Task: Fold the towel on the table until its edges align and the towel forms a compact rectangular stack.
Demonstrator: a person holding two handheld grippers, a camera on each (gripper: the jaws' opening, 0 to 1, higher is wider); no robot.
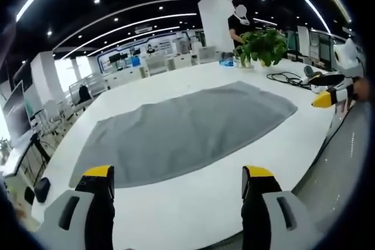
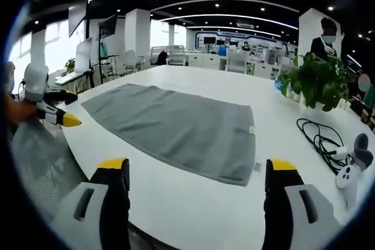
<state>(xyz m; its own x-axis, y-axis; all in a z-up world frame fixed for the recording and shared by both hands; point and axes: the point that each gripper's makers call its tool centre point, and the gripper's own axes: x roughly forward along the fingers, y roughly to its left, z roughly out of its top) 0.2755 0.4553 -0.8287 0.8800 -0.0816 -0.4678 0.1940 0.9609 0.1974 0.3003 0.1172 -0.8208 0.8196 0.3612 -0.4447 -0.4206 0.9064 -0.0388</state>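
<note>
Grey towel [image 1: 187, 130] lies flat, unfolded, spread on the white counter [image 1: 193, 203]. Left gripper [image 1: 179, 188] hovers at the near counter edge, fingers released and wide apart, holding nothing, short of the towel's near hem. Right gripper [image 2: 199, 182] likewise released, empty, near the towel [image 2: 176, 127] corner. Potted plant [image 2: 316, 80] stands far right; black cable [image 2: 319, 139] and a white controller [image 2: 351, 174] lie right of the towel. A person [image 1: 239, 21] stands beyond the plant.

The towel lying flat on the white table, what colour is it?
Plain grey towel, without pattern; the right gripper view shows it best.
</note>
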